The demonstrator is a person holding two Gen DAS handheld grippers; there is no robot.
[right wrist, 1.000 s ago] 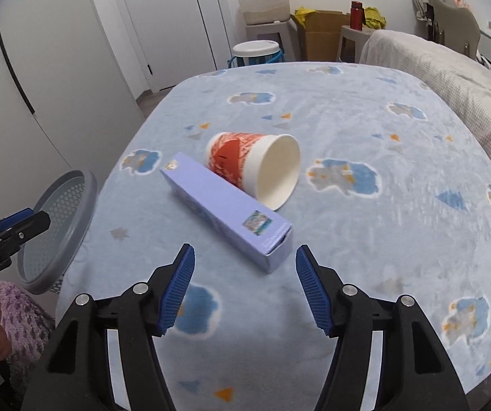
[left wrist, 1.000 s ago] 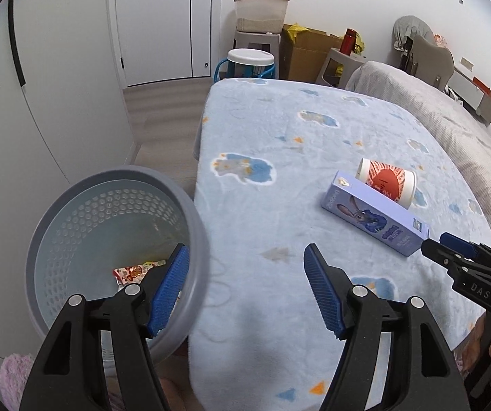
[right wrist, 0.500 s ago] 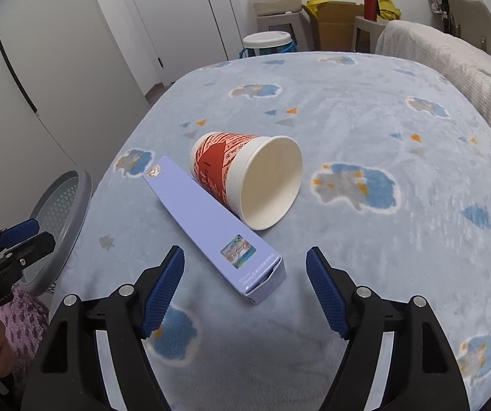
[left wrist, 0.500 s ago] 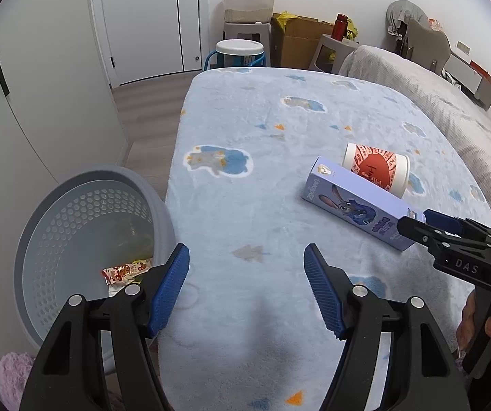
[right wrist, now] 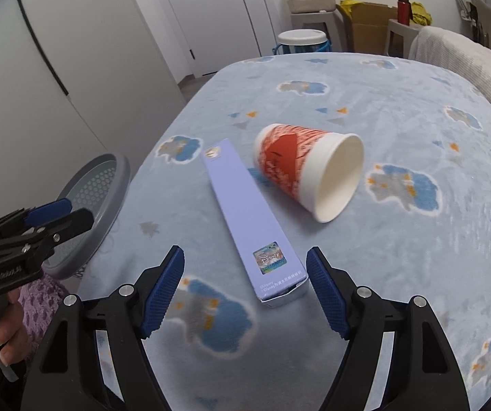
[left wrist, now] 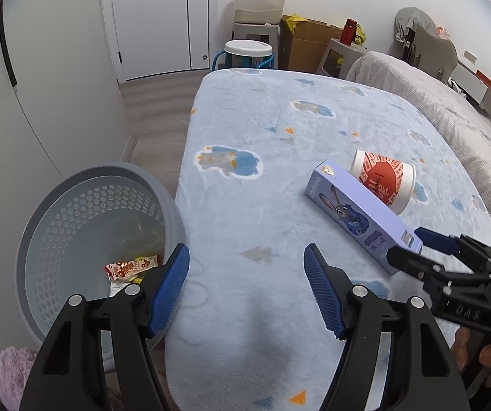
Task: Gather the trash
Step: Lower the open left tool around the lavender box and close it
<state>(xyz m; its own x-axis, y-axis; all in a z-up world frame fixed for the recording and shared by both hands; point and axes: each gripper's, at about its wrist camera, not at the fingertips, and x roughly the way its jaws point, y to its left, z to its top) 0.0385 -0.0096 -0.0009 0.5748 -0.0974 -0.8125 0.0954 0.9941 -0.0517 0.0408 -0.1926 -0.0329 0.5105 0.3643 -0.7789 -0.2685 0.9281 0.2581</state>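
Observation:
A long purple box [right wrist: 249,219] lies on the blue blanket, beside a red-and-white paper cup [right wrist: 308,174] on its side. My right gripper [right wrist: 245,287] is open, its fingers either side of the box's near end, not touching. In the left wrist view the box [left wrist: 360,214] and cup [left wrist: 384,178] lie to the right. My left gripper [left wrist: 246,286] is open and empty over the bed's edge, beside a grey perforated bin [left wrist: 45,233] holding a snack wrapper [left wrist: 130,267].
The bed's blue blanket [left wrist: 279,137] drops off at the left to wooden floor. The bin also shows in the right wrist view [right wrist: 101,185]. Stools, a white-lidded bucket [left wrist: 248,53] and cardboard boxes [left wrist: 305,46] stand at the far wall. A grey cover [left wrist: 426,96] lies on the right.
My right gripper has moved forward so the purple box's near end sits between its open fingers. My left gripper has shifted right, away from the bin rim.

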